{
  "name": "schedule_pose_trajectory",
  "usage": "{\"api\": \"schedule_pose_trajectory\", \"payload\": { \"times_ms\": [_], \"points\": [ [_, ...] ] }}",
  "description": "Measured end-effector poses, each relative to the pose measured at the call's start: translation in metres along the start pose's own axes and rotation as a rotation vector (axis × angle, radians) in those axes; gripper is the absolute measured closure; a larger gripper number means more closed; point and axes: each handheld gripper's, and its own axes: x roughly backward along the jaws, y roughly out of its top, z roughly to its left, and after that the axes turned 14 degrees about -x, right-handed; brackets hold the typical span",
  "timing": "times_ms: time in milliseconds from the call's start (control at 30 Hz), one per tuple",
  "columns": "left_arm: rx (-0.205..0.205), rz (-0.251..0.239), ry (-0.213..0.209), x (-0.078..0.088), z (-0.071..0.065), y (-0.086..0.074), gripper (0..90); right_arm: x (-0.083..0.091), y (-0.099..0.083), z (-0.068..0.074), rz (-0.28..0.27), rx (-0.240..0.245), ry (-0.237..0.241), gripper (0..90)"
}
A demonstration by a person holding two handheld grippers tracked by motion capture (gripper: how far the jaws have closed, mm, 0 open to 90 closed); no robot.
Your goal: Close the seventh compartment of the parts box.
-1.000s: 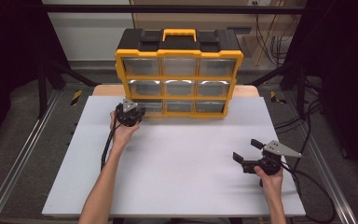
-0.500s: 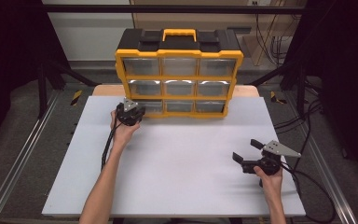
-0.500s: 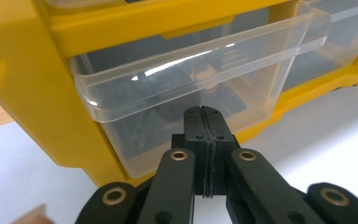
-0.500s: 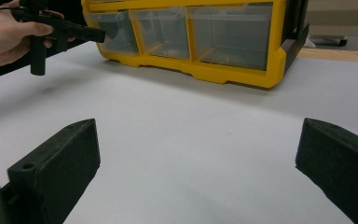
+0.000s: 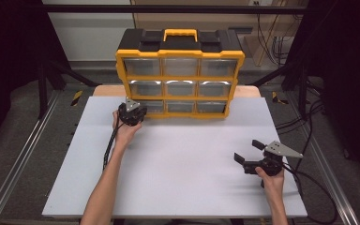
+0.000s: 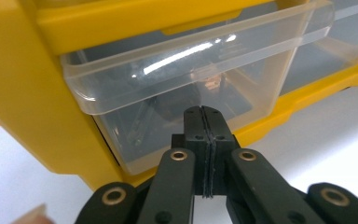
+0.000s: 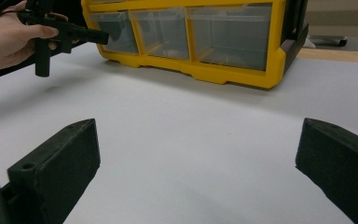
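Table is pale grey, bearing a yellow organizer. Left gripper is clenched empty at its bottom-left drawer. Right gripper gapes, released.

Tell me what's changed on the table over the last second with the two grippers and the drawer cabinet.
Nothing has visibly changed. The left gripper stays shut at the bottom-left drawer of the yellow drawer cabinet, and the right gripper stays open above the white table.
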Motion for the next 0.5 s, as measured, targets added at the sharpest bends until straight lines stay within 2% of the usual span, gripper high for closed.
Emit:
{"api": "schedule_pose_trajectory", "payload": {
  "times_ms": [500],
  "points": [
    [0.003, 0.004, 0.017, -0.0045, 0.0034, -0.0010, 88.7, 0.0012, 0.0005, -0.0001, -0.002, -0.004, 0.002, 0.4]
  ]
}}
